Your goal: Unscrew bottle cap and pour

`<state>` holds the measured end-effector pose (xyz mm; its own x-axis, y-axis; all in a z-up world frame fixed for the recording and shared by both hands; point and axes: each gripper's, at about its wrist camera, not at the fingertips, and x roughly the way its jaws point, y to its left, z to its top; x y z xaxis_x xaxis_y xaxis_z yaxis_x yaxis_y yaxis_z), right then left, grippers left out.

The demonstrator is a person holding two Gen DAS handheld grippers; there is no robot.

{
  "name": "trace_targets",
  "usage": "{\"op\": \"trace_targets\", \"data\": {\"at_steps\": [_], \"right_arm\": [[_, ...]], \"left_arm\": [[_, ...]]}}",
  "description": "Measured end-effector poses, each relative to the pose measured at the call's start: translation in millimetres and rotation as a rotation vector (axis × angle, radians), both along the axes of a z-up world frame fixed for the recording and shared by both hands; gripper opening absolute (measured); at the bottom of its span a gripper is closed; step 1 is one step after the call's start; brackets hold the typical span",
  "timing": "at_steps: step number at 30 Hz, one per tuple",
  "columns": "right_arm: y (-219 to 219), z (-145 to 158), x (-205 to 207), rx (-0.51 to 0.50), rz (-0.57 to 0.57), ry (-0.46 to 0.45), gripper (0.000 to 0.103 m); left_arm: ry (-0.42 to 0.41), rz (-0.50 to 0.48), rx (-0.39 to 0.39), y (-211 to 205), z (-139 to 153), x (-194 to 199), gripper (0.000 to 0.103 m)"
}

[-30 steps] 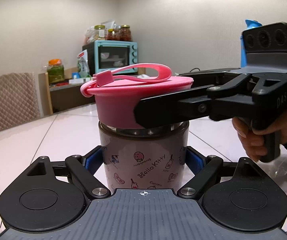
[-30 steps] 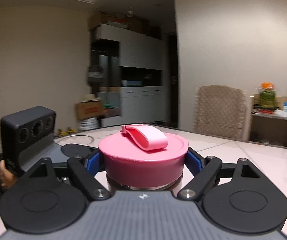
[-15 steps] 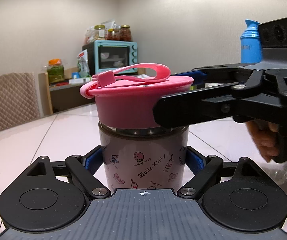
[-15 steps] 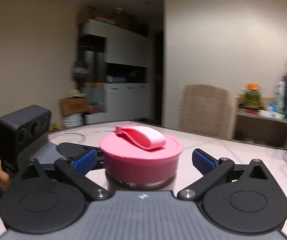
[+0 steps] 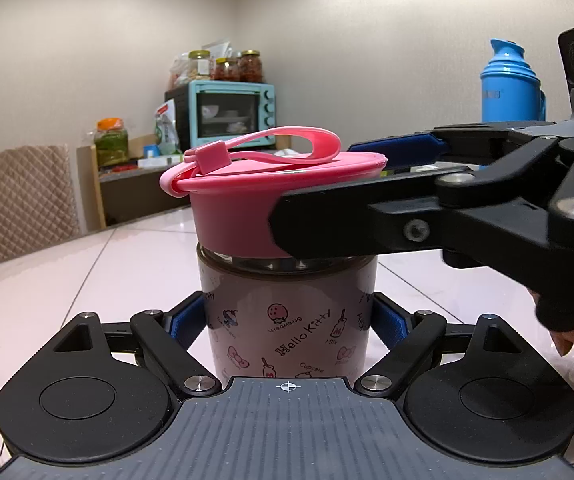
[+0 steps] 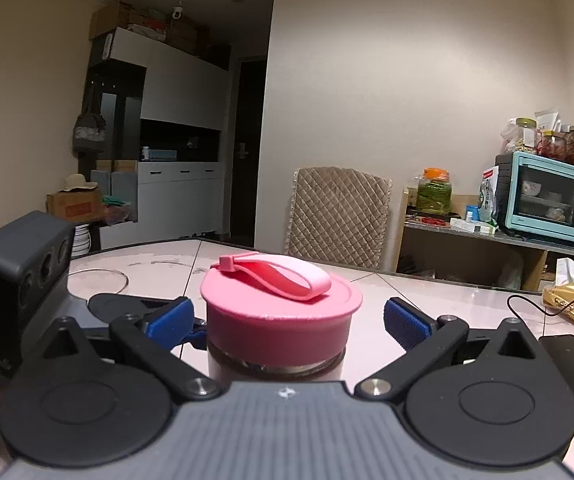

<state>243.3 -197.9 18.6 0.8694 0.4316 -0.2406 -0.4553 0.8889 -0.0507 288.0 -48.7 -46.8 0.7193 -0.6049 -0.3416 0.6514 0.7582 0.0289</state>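
- Bottle (image 5: 289,320), with a printed cartoon sleeve reading "Hello Kitty", stands upright on the pale tiled surface (image 5: 87,272), right in front of the left wrist camera.
- Left tongs (image 5: 289,322) are clamped on the bottle's body: the blue pads (image 5: 181,322) press against it on both sides.
- Pink cap (image 5: 243,216) sits on the bottle's neck, with a strip of clear glass showing just under its rim; a pink loop strap (image 5: 287,142) lies across its top.
- Right tongs (image 6: 287,318) reach in at cap height, one finger on each side of the cap. They stand apart: the far blue pad (image 6: 407,324) is clearly off the cap with surface showing between; the other pad (image 6: 169,320) is just beside the cap, and I cannot tell whether it touches.
- From the left wrist view, the right tool's black finger (image 5: 367,216) crosses in front of the cap's right side.
- Black phone (image 6: 571,364) and a crumpled gold wrapper (image 6: 571,300) lie on the surface off to the right in the right wrist view.
- Quilted chair back (image 6: 337,216) stands at the surface's far edge.
- Farther off, a turquoise toaster oven (image 5: 229,116) with jars on top sits on a low shelf, and a blue flask (image 5: 511,84) stands by the wall.
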Motion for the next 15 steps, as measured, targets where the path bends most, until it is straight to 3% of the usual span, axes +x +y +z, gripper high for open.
{"op": "trace_targets", "data": {"at_steps": [15], "right_arm": [[13.0,-6.6,2.8,0.022,-0.06,0.015,0.096]], "left_arm": [[0.0,0.0,0.0,-0.6,-0.2,-0.3,0.09]]}}
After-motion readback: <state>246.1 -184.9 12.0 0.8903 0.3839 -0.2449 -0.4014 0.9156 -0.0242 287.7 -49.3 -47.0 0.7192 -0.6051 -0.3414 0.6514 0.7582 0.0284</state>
